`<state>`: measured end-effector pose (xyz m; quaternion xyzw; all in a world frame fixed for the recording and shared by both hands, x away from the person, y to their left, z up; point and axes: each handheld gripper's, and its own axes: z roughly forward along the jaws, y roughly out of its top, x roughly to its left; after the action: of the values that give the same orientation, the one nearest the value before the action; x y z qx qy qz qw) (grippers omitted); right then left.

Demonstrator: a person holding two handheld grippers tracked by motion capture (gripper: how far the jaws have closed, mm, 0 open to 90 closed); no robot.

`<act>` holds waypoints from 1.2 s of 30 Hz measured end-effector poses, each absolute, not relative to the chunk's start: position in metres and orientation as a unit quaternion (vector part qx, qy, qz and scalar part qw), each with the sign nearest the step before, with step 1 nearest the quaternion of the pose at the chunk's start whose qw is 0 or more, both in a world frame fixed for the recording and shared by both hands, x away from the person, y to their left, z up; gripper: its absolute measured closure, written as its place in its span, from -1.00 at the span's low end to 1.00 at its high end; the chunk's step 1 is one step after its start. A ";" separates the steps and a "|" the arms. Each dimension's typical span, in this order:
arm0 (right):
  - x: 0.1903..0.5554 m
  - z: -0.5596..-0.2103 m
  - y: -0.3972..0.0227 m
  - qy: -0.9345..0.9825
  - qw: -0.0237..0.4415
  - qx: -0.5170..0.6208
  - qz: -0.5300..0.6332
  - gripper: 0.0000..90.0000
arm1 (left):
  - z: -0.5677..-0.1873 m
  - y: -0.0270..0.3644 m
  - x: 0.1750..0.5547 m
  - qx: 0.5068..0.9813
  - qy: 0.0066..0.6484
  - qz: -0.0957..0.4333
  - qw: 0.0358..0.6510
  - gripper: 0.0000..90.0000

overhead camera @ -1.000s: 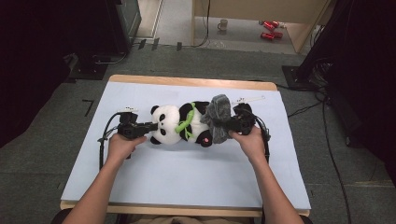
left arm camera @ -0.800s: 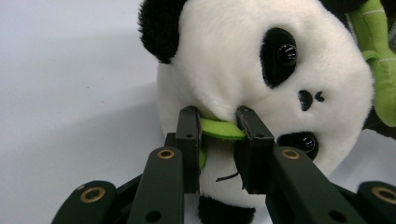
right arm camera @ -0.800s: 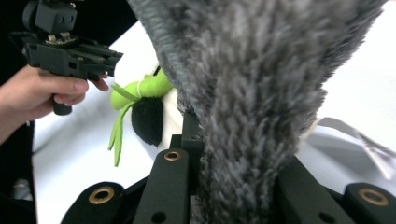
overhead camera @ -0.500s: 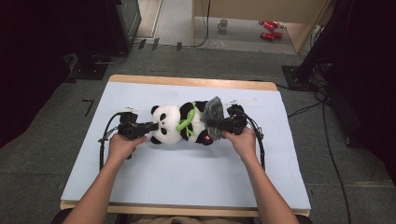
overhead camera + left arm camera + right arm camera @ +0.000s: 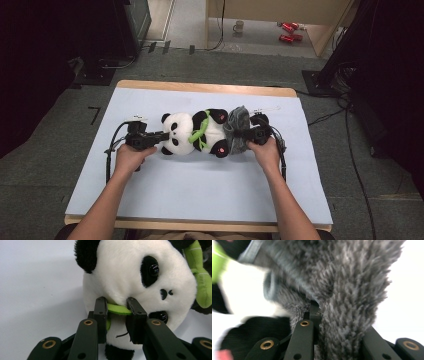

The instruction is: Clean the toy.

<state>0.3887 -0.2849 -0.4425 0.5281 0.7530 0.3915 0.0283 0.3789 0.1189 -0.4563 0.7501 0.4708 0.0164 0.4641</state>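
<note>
A plush panda [image 5: 192, 134] lies on its back mid-tabletop [image 5: 200, 190], head toward nine o'clock. The left gripper [image 5: 117, 308] has its jaws drawn close, pinching a green felt strip [image 5: 118, 310] at the panda's cheek. The right gripper [image 5: 329, 315], at three o'clock of the toy, is clamped on a grey furry garment [image 5: 239, 120] bunched around the panda's legs; fur hides one jaw tip in the right gripper view.
</note>
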 end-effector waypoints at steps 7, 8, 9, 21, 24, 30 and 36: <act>0.370 -0.378 -0.267 0.769 0.054 0.478 0.421 0.77 | -0.454 0.118 0.378 0.749 0.474 0.018 0.464 0.66; 0.369 -0.371 -0.261 0.772 0.053 0.473 0.422 0.77 | -0.453 0.118 0.378 0.750 0.471 0.022 0.464 0.68; 0.369 -0.364 -0.255 0.775 0.053 0.466 0.423 0.77 | -0.452 0.117 0.377 0.752 0.469 0.025 0.463 0.69; 0.382 -0.327 -0.170 0.804 0.014 0.394 0.445 0.77 | -0.435 0.107 0.368 0.751 0.437 0.038 0.493 0.76; 0.392 -0.343 -0.152 0.819 0.005 0.397 0.415 0.77 | -0.436 0.107 0.368 0.751 0.437 0.035 0.494 0.76; 0.400 -0.366 -0.146 0.831 0.020 0.410 0.374 0.78 | -0.442 0.109 0.371 0.751 0.449 0.028 0.484 0.73; 0.404 -0.378 -0.154 0.838 0.042 0.431 0.331 0.78 | -0.447 0.115 0.371 0.748 0.456 0.034 0.481 0.36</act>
<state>0.4042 -0.1540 -0.3780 0.4310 0.8383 0.3313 0.0415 0.3707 0.1146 -0.4471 0.7480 0.4562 0.0336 0.4810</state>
